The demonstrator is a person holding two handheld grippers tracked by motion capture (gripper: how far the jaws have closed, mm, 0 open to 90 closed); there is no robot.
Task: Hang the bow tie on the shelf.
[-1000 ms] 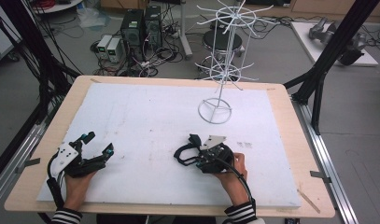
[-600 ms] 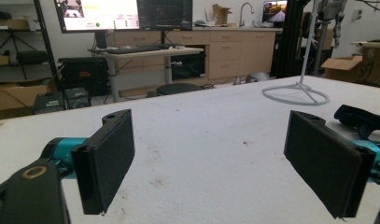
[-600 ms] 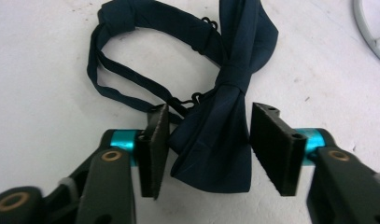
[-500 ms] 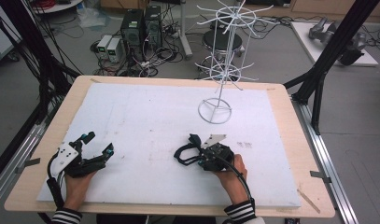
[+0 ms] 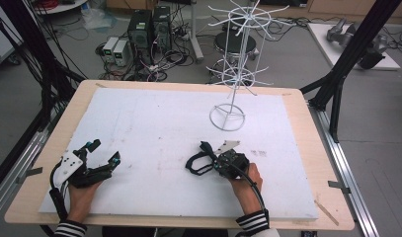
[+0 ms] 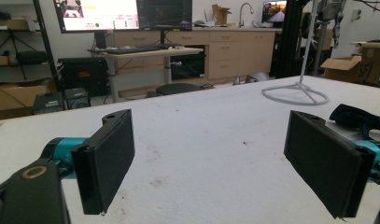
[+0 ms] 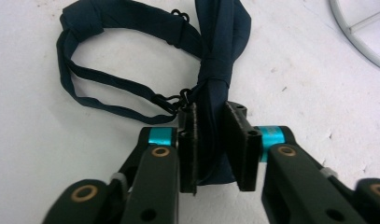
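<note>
White foam board [image 5: 154, 123] on a light wooden table [image 5: 307, 128], seen from above. Left gripper [image 5: 100, 154] at the near left of the board, held in a hand [image 5: 82, 195] with a striped sleeve, jaws spread wide apart with nothing between them; same wide gap in the left gripper view [image 6: 211, 154], bare speckled board between the two black pads [image 6: 108, 158]. Right gripper [image 5: 211, 160] near the middle of the board's near half, held in the other hand [image 5: 245, 185], jaws pointing left. Dark navy bow tie [image 7: 211, 60] clamped between the right gripper's [image 7: 211, 140] jaws, pinched at one folded end of the bow, pads pressed against the fabric on both sides. Thin neck strap [image 7: 108, 79] of the tie lying looped on the board just beyond the jaws, joined by small black hooks close to the knot. Same tie [image 5: 198, 160] in the high view as a dark loop flat on the board, just left of the right gripper. White wire display rack [image 5: 235, 64] standing upright on its ring base at the far right of the board, well apart from both grippers; ring base [image 6: 295, 95] also in the left gripper view, far right, and a curved piece of it [image 7: 360, 39] at the top right corner of the right gripper view. Computers, cables and a stool on the floor beyond the table.
</note>
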